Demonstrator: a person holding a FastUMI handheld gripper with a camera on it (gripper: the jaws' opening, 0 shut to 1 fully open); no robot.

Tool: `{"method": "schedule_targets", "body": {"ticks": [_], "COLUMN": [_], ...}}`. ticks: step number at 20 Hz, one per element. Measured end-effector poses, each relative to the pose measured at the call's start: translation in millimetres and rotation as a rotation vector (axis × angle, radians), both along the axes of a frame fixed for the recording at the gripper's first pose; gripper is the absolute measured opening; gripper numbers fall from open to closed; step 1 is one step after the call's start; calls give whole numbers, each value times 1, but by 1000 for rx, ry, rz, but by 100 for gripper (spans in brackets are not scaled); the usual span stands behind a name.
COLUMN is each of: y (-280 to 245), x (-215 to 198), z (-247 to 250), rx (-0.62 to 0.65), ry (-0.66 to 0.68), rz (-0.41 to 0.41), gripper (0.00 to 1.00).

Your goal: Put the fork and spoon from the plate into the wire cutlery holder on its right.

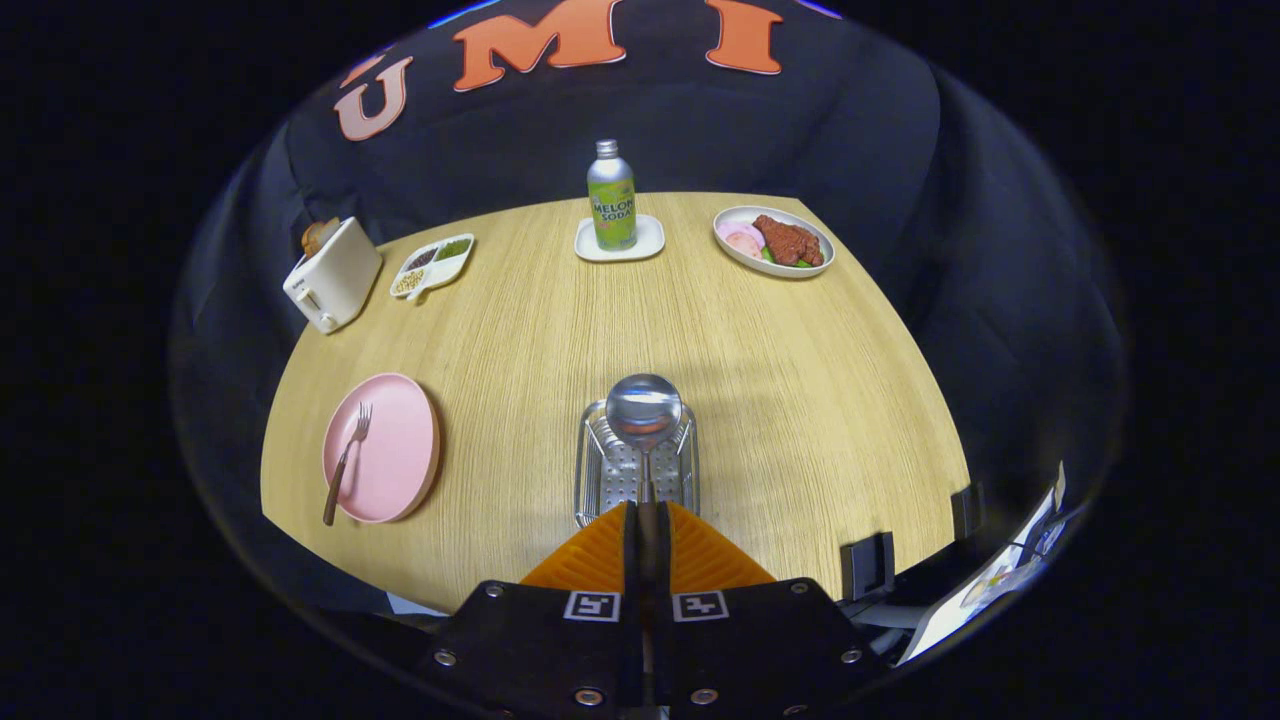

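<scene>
Here, wooden table (780, 400), gripper (648, 520) clamping spoon (644, 410)

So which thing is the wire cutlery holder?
Start at the pink plate on the wooden table and look right. The wire cutlery holder is the shiny metal mesh basket just ahead of the hand-held gripper, under the spoon it grips.
</scene>
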State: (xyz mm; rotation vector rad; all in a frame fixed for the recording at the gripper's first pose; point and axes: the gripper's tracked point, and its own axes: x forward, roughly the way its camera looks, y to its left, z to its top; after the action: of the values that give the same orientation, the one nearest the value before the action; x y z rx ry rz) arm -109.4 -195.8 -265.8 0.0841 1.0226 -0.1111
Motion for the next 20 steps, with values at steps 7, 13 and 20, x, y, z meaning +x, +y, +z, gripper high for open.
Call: {"method": "schedule_targets", "body": {"ticks": [7, 13, 20], "y": [-3, -3, 8], "x": [-4, 13, 52], "z": [-9, -3, 32], "rx": [-19, -40, -31], "ry": [75, 38, -170], "rz": [3, -4, -30], "gripper": [5, 9, 10]}}
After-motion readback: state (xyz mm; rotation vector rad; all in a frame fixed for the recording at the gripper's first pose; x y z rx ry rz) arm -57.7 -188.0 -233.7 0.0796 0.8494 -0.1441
